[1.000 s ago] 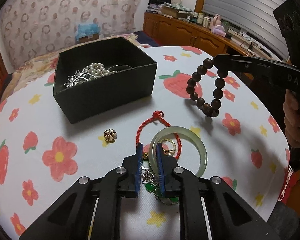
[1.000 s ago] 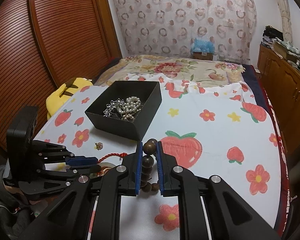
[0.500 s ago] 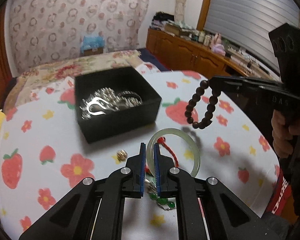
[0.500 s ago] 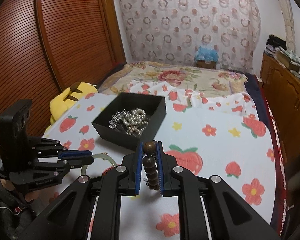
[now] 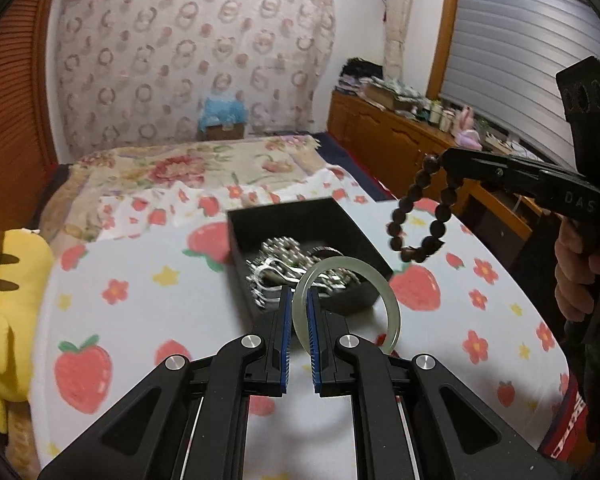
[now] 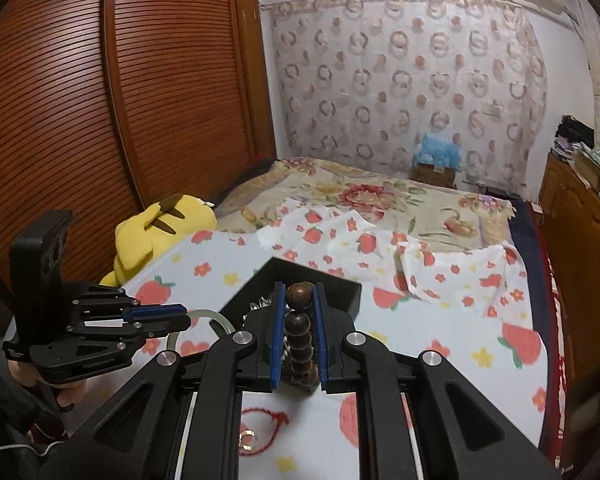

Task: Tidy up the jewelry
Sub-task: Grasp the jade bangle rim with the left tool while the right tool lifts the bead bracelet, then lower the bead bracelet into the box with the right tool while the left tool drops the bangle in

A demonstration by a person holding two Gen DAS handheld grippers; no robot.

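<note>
My left gripper (image 5: 297,298) is shut on a pale green jade bangle (image 5: 384,288) and holds it in the air just in front of the black jewelry box (image 5: 260,220), which holds silver and pearl pieces (image 5: 278,256). My right gripper (image 6: 297,294) is shut on a dark wooden bead bracelet (image 6: 298,334). In the left wrist view that bracelet (image 5: 416,216) hangs above the box's right side. A red cord bracelet (image 6: 268,420) and a gold ring (image 6: 249,438) lie on the cloth below the right gripper.
The table wears a white cloth with strawberries and flowers (image 5: 140,292). A yellow plush toy (image 5: 4,288) sits at its left edge. A bed (image 6: 380,196) lies behind, a wooden cabinet (image 5: 384,136) at the right, a slatted wardrobe (image 6: 80,100) at the left.
My left gripper closed on the jade bangle and lifted it off the cloth toward the box. My right gripper rose with the bead bracelet and moved toward the box.
</note>
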